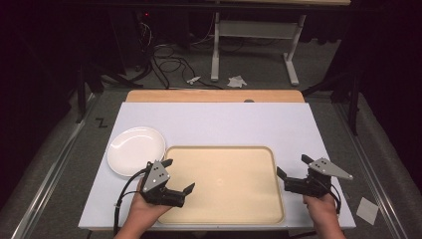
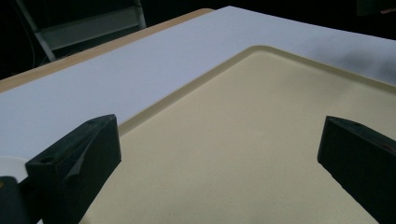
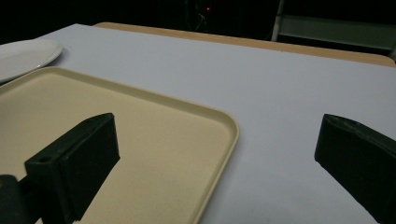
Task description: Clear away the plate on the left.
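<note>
Round white plate cut off at the right gripper view's 9 o'clock edge. Beige rectangular plastic tray runs off the left gripper view's 3 and 6 o'clock edges. Small white scraps on the floor at 12 o'clock: too small to tell.

- Left gripper: held in the person's left hand, jaws spread wide with nothing between them, pointing forward and to the right.
- Right gripper: held in the right hand, jaws likewise wide apart and empty, pointing forward and left.
</note>
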### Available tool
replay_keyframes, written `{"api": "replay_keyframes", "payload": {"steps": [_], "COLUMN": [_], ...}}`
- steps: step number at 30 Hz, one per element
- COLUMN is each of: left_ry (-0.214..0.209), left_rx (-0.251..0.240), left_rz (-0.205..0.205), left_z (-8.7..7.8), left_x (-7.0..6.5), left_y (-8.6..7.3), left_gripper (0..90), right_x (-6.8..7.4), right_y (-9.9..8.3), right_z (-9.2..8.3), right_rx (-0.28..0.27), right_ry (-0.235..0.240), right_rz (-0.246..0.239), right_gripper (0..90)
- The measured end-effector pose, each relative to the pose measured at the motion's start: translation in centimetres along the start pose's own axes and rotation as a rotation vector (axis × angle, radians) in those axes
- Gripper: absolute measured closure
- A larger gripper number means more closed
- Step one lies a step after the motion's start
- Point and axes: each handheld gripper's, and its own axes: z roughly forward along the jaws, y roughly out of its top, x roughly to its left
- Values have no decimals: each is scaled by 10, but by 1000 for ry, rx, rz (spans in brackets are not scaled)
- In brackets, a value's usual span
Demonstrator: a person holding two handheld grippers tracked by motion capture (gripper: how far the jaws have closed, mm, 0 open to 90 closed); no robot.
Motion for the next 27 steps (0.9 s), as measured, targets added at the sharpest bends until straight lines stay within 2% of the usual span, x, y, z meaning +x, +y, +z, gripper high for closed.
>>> {"api": "replay_keyframes", "payload": {"steps": [4, 7, 15, 16, 26, 27], "left_ry": [5, 7, 9, 4, 10, 6], "left_rx": [-7, -10, -21, -21, -34, -36], "left_rz": [-11, 2, 0, 11, -7, 0], "left_z": [0, 0, 0, 0, 0, 0], "left_x": [2, 3, 3, 4, 4, 5], "left_y": [2, 3, 4, 5, 9, 9], "left_gripper": [0, 1, 0, 0, 3, 3], "right_x": [0, 0, -1, -1, 0, 0], "right_y": [0, 0, 0, 0, 0, 0], "right_z": [-1, -1, -1, -1, 0, 0], "right_rx": [0, -1, -1, -1, 0, 0], "right_ry": [0, -2, -2, -2, 1, -1], "right_rz": [2, 4, 3, 3, 2, 1], "right_gripper": [6, 6, 6, 6, 6, 6]}}
